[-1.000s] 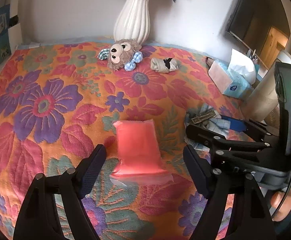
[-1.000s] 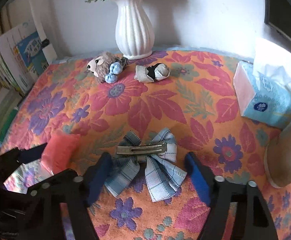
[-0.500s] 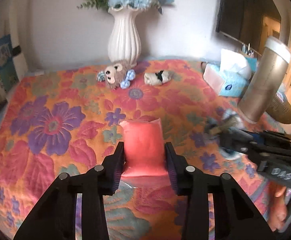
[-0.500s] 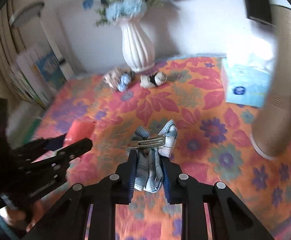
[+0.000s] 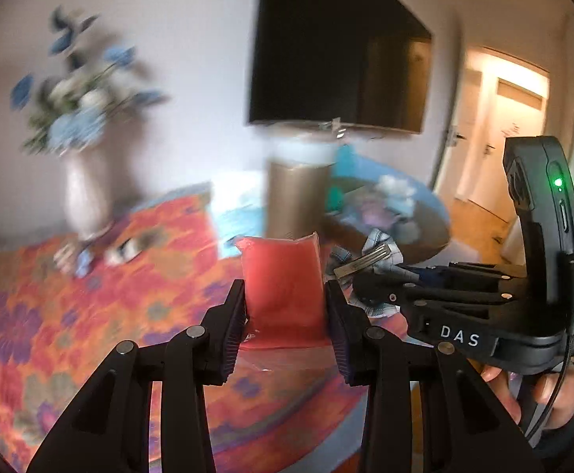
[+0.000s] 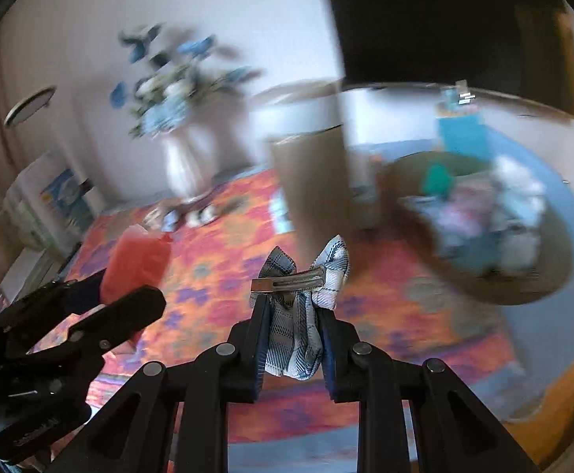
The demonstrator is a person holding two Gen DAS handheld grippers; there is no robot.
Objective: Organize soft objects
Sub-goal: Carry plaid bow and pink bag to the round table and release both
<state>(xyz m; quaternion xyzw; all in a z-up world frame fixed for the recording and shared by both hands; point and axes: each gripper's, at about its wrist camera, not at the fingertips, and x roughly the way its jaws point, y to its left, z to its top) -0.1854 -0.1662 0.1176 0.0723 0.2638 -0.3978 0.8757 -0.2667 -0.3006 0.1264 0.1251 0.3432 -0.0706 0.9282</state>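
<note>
- Left tongs [image 5: 285, 311] grasp the pink pouch [image 5: 283, 276].
- Right tongs [image 6: 292, 339] grasp the plaid bow [image 6: 300, 295].
- Carry both above the basket [image 6: 523, 276]; release over its opening.

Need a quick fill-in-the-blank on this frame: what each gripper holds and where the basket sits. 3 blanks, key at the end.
1. The left gripper is shut on a soft ____ plastic-wrapped pouch.
2. The right gripper clamps a blue-and-white plaid fabric bow with a flat ____ hair clip across it.
3. The round brown basket holding soft items shows on the ____ side of the right wrist view.

Missing words: red; metal; right
</note>
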